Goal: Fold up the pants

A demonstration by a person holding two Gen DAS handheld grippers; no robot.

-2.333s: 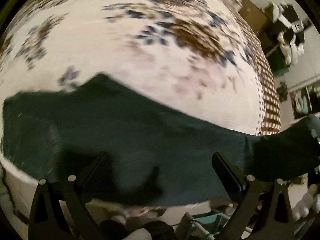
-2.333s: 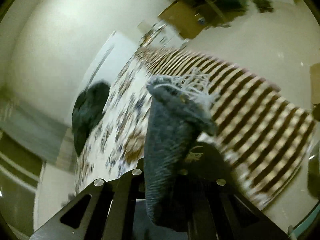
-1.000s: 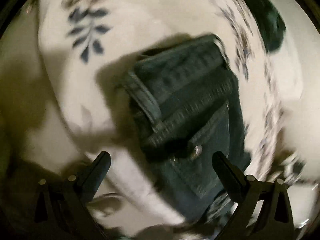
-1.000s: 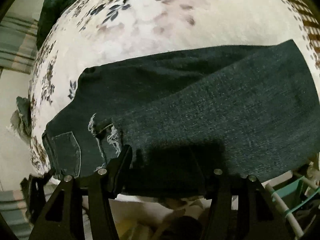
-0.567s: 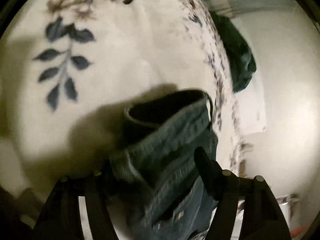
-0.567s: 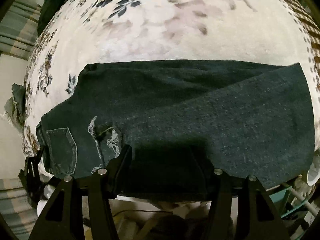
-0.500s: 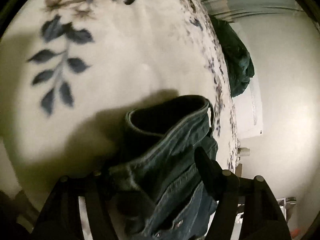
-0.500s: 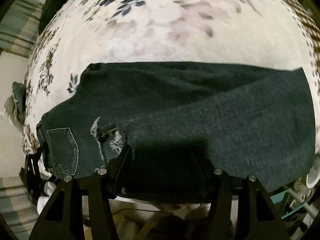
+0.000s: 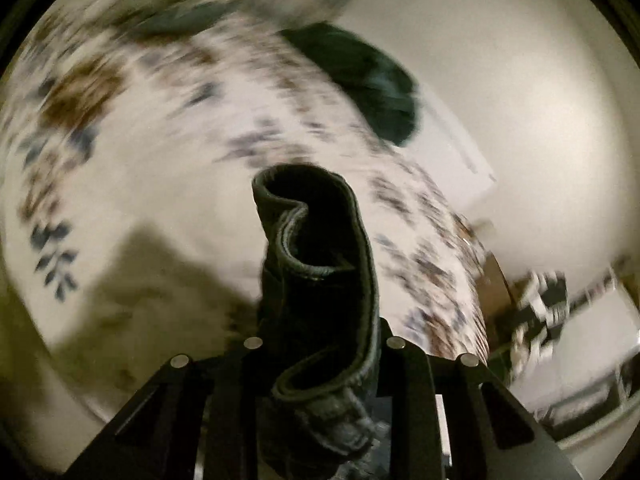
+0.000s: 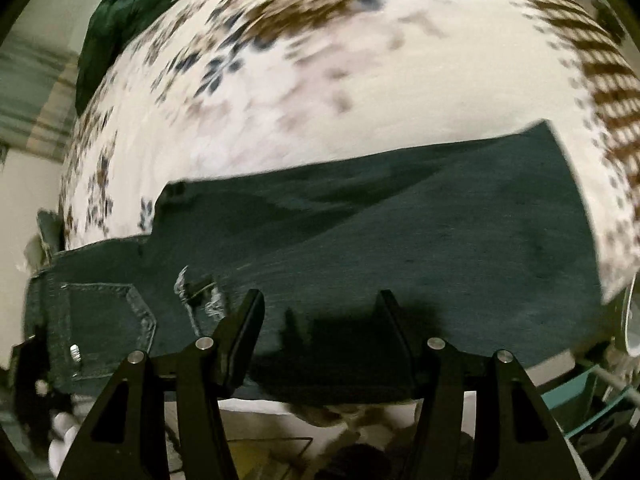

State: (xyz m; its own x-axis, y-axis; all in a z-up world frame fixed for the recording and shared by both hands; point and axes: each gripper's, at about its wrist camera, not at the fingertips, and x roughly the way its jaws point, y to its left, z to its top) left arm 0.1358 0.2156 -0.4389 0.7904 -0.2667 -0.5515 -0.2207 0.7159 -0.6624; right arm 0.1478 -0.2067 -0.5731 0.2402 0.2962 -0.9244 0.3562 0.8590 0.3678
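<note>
Pants [image 10: 400, 248] lie stretched along the near edge of the bed [image 10: 360, 80], their long axis running side to side across it, waist and back pocket at the left end and the leg ends off to the right. Nearest, the left claw [image 9: 320, 344] has just been closing and is now clenched on the bunched waistband, lifted clear of the flowered cover, so it is the hand placed to carry that end over toward the legs. The right claw [image 10: 320, 332] hangs spread, gripping nothing, above the thigh by the near edge; farther back, a dark green bundle [image 10: 120, 12] sits at the bed's far corner.
</note>
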